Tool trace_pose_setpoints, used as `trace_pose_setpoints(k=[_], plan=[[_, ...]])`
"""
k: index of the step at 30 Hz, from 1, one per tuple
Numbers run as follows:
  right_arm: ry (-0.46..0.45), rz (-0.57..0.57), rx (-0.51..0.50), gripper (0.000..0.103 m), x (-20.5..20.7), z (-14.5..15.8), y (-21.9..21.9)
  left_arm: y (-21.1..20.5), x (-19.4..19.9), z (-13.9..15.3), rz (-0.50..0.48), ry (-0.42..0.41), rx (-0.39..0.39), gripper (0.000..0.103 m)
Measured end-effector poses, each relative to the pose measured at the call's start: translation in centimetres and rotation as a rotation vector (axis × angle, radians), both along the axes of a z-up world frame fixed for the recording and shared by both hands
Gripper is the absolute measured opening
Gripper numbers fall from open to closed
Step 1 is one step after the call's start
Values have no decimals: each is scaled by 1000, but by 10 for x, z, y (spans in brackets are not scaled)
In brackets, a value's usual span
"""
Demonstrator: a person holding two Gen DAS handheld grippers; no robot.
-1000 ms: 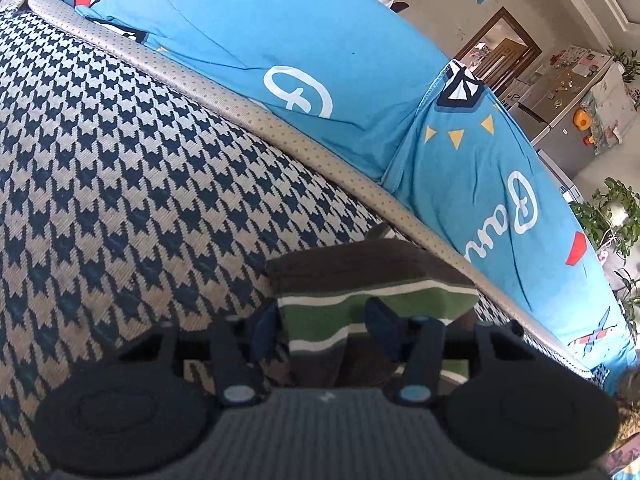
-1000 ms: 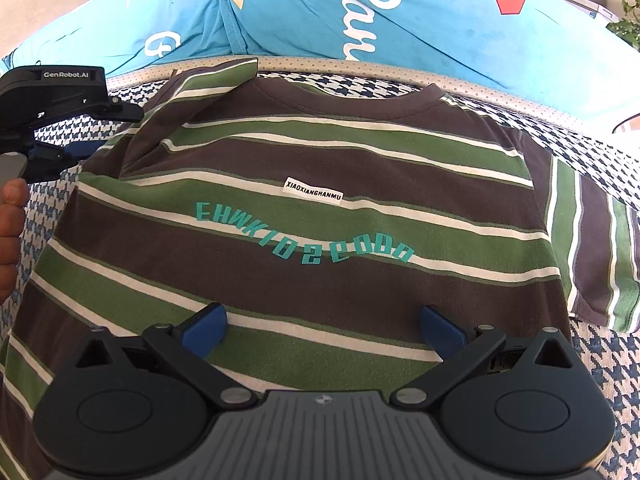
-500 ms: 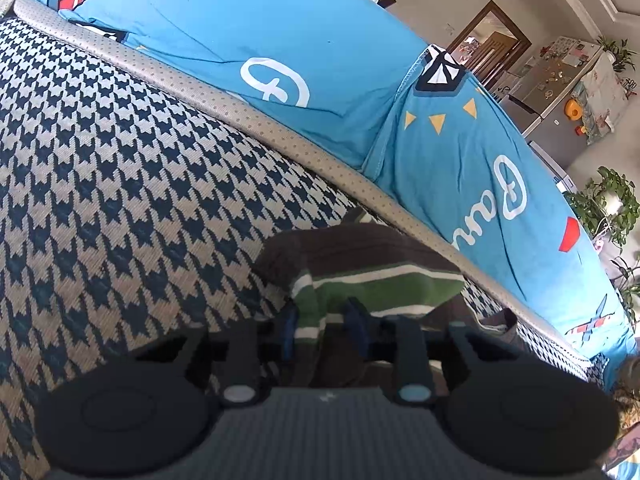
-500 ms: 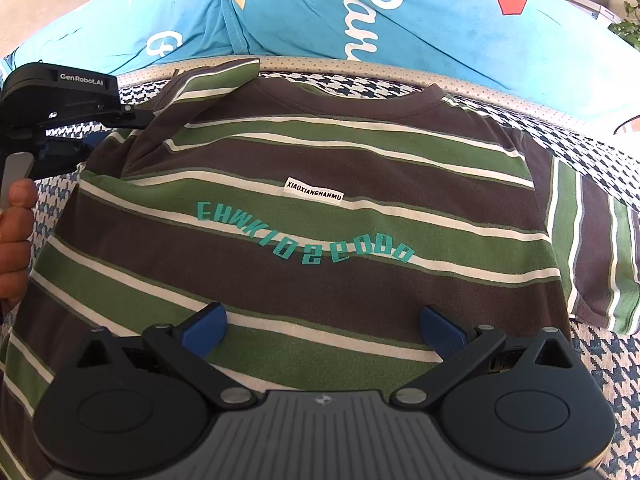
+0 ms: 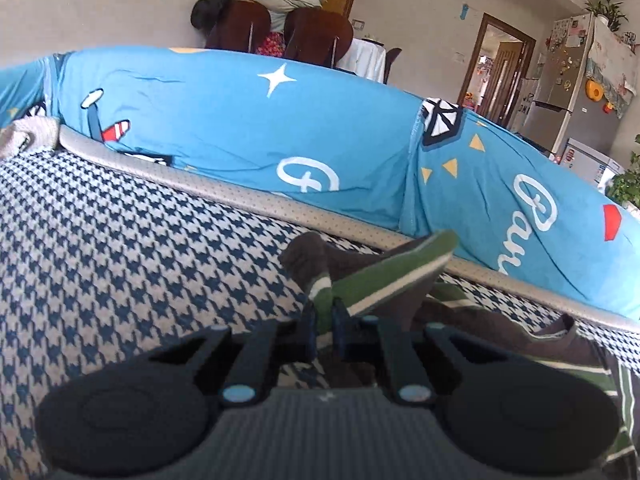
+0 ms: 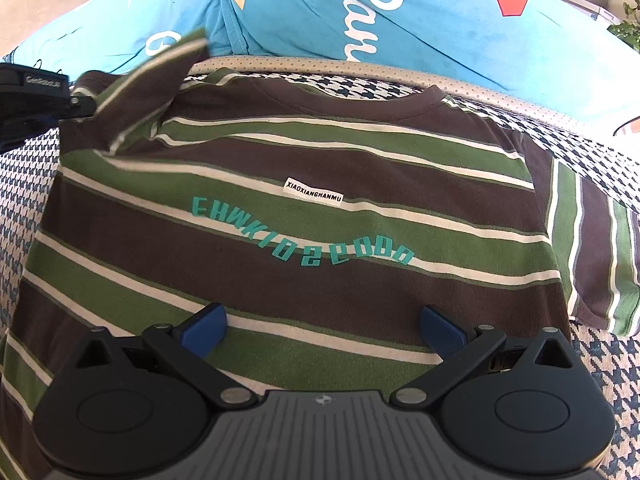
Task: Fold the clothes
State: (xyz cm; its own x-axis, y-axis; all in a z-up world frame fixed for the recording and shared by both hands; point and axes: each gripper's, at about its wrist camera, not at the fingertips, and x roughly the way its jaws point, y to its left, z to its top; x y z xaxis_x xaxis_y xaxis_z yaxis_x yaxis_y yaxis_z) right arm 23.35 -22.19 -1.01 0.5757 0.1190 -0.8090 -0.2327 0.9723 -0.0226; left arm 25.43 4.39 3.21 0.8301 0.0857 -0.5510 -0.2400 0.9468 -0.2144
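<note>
A brown, green and white striped T-shirt [image 6: 304,216] lies front up on the houndstooth sofa seat [image 5: 120,264]. My left gripper [image 5: 325,316] is shut on the shirt's left sleeve [image 5: 384,276] and holds it lifted off the seat. In the right wrist view that raised sleeve [image 6: 160,76] stands up at the upper left, with the left gripper [image 6: 82,105] beside it. My right gripper [image 6: 322,330] hangs open above the shirt's lower part, its blue pads [image 6: 206,326] wide apart with nothing between them. The other sleeve [image 6: 592,240] lies flat at the right.
A blue printed cover [image 5: 248,132] drapes the sofa back behind the shirt, past a grey piped edge [image 5: 224,192]. Beyond it stand brown chairs [image 5: 312,32] with clothes piled on them, a doorway [image 5: 496,72], a fridge [image 5: 568,84] and a plant [image 5: 624,184].
My left gripper has shut on the left sleeve and lifted it off the seat, tilting upward so the room shows. The right gripper has kept still and open.
</note>
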Motion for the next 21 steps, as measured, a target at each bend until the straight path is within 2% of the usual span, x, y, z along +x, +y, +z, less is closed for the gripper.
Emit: trace_pose_setpoints(k=[4, 6, 9, 12, 16, 21], plan=[[-1, 0, -2, 103, 0, 0, 0, 15, -13, -7, 87, 49, 42, 9], [-2, 0, -4, 103, 1, 0, 0, 22, -16, -14, 101, 93, 39, 10], [-3, 0, -6, 103, 0, 1, 1, 29, -21, -22, 122, 132, 35, 16], [-3, 1, -6, 103, -1, 1, 0, 32, -25, -21, 140, 144, 47, 22], [-3, 3, -5, 103, -1, 1, 0, 35, -28, -19, 173, 158, 42, 23], [0, 4, -8, 103, 1, 2, 2, 42, -36, -15, 168, 141, -8, 24]])
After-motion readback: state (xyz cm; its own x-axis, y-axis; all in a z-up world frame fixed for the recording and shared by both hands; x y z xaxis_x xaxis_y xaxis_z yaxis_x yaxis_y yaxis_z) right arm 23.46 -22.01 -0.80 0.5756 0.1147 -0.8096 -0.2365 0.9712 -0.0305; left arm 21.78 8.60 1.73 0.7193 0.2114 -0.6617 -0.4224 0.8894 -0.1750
